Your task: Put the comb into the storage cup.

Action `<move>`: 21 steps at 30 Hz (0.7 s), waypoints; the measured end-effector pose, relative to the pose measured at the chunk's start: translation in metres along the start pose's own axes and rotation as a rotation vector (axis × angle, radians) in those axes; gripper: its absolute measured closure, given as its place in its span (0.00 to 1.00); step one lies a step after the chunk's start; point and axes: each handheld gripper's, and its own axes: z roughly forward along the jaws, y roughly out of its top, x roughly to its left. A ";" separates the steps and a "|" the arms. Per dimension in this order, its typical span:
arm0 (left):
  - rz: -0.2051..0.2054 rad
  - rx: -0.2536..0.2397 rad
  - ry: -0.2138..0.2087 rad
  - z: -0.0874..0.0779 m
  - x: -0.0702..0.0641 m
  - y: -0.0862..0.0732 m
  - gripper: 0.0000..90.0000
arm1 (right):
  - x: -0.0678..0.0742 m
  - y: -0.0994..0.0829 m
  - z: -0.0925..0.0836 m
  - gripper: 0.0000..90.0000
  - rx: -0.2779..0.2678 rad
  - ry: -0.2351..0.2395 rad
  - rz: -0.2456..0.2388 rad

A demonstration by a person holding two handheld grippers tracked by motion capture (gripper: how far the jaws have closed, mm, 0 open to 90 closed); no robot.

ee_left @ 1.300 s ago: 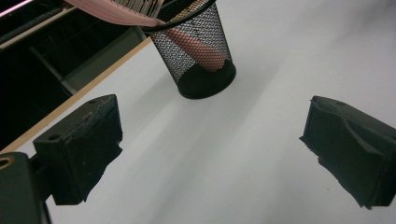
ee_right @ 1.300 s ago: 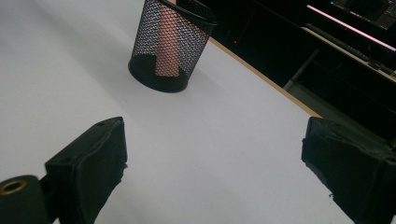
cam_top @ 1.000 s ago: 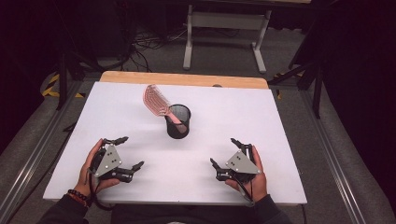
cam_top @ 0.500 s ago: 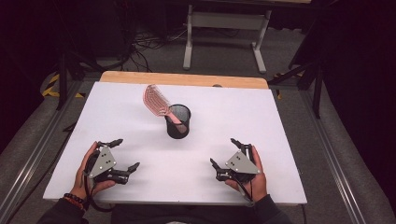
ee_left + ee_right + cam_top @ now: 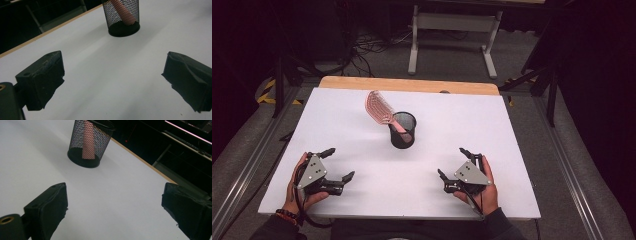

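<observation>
A pink hairbrush (image 5: pixel 379 108) stands handle-down in a black mesh cup (image 5: pixel 403 131), leaning left. The cup sits upright, ahead of and between the left tongs (image 5: pixel 337 163) and right tongs (image 5: pixel 452 162).

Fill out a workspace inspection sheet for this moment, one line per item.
Surface: white table top, wooden strip along its far edge.
Job's things: pink hairbrush standing handle-down, leaning in the black mesh cup.
Clutter: nothing seen.
Grippers: left gripper and right gripper both open, holding nothing, near the front edge.
Cables: dark cables on the floor beyond the table.
Surroundings: grey stand legs behind, dark room.
</observation>
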 end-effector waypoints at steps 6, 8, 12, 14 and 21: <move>-0.016 -0.015 0.018 -0.003 0.003 0.000 0.04 | 0.000 0.001 0.000 0.08 -0.007 0.003 -0.001; -0.020 -0.015 0.022 -0.003 0.003 0.000 0.04 | 0.000 0.001 -0.001 0.08 -0.010 0.003 -0.005; -0.018 -0.009 0.017 -0.002 0.003 0.000 0.04 | -0.001 0.002 -0.001 0.08 -0.014 0.001 -0.008; -0.010 -0.010 0.016 -0.001 0.003 -0.001 0.04 | -0.001 0.002 -0.001 0.08 -0.016 0.000 -0.005; -0.002 -0.009 0.011 -0.002 0.003 0.000 0.04 | 0.001 0.002 0.001 0.08 -0.007 0.004 -0.011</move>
